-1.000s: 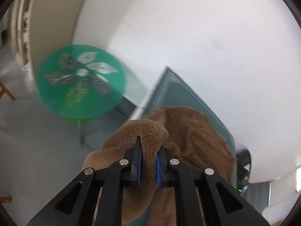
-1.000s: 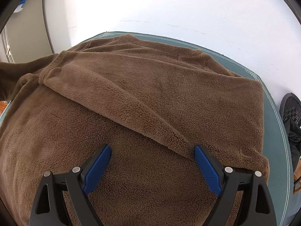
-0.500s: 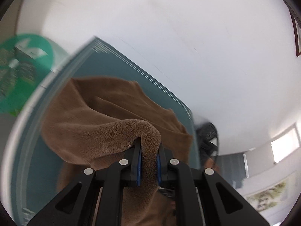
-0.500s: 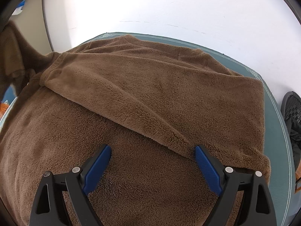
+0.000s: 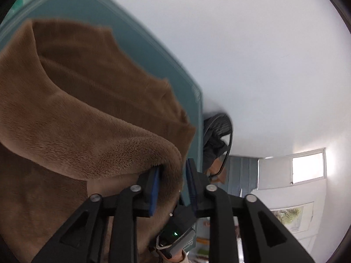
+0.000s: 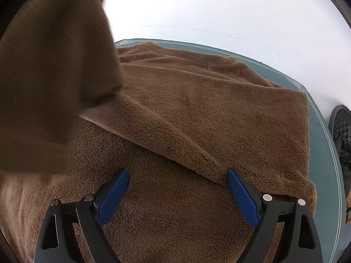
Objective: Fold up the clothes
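Left claw (image 5: 172, 183) pinches a fold of brown fleece garment (image 6: 197, 114), lifted over teal table (image 6: 324, 131); right claw (image 6: 177, 194) wide open, holding nothing, w/ fleece beneath

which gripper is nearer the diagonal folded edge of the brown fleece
Right. The right gripper hovers open just above the fleece, its right finger beside the folded edge. The left gripper is clamped on a lifted part of the brown fleece, raised off it.

Raised fold of brown fleece (image 6: 50, 70) blocks left side ahead of right gripper (image 6: 177, 194). Spread fleece ahead lies flat, open above. Teal mat (image 6: 324, 131) strip bare along right edge.
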### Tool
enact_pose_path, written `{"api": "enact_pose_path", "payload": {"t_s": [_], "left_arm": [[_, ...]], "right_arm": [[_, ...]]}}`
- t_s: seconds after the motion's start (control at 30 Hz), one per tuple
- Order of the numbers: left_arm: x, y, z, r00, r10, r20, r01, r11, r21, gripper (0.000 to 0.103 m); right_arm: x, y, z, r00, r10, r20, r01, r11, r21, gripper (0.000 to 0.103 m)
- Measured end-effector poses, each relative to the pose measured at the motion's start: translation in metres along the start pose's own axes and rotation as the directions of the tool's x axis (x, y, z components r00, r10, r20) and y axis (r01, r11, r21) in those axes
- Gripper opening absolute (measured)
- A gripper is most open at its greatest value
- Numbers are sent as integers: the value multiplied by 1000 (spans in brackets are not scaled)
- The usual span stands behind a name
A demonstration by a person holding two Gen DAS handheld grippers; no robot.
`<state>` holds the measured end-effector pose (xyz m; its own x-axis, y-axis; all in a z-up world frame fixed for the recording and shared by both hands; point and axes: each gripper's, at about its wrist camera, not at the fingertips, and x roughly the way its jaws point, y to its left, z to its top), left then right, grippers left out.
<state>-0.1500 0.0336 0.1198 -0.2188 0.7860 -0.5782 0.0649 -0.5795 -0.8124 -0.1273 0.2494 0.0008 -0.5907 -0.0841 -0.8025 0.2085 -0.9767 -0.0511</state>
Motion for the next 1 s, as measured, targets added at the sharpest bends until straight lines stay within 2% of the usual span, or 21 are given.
{"api": "enact_pose_path", "payload": {"t_s": [0.13, 0.23, 0.3, 0.4, 0.5, 0.57, 0.67, 0.73, 0.8, 0.87, 1.0], "left_arm": [[16, 3, -8, 999, 18, -40, -17, 1000, 18, 38], [6, 11, -14, 999, 44, -3, -44, 999, 28, 44], [-6, 21, -17, 999, 36, 21, -37, 999, 17, 48], [-29, 44, -22, 997, -7, 76, 8, 1000, -10, 55], [-49, 78, -30, 987, -47, 154, 56, 997, -56, 58], [-58, 98, -35, 983, -15, 184, 30, 996, -80, 58], [-73, 121, -41, 972, 70, 224, -50, 994, -96, 58], [-84, 133, -45, 951, 140, 274, -116, 988, -102, 58], [-93, 144, -46, 931, 177, 318, -145, 982, -121, 58], [-98, 154, -47, 929, 169, 331, -129, 982, -139, 58], [-96, 163, -48, 925, 181, 335, -141, 980, -139, 58]], "right_arm": [[0, -2, 0, 1000, 9, 3, -9, 1000, 7, 93], [-1, -6, 0, 1000, 29, 11, -29, 999, 22, 93], [-2, -11, -1, 998, 55, 23, -56, 998, 43, 93], [-5, -19, -1, 995, 94, 41, -97, 993, 74, 93], [-7, -27, -2, 989, 132, 60, -138, 985, 104, 93], [-9, -32, -2, 985, 157, 73, -165, 978, 124, 93], [-14, -40, -4, 977, 200, 73, -209, 967, 144, 93], [-18, -42, -4, 963, 260, 75, -269, 951, 152, 93], [-21, -47, -4, 937, 341, 82, -350, 922, 166, 93], [-22, -53, -5, 892, 441, 100, -452, 869, 201, 93], [-11, -57, -2, 876, 472, 97, -481, 842, 246, 93]]}}
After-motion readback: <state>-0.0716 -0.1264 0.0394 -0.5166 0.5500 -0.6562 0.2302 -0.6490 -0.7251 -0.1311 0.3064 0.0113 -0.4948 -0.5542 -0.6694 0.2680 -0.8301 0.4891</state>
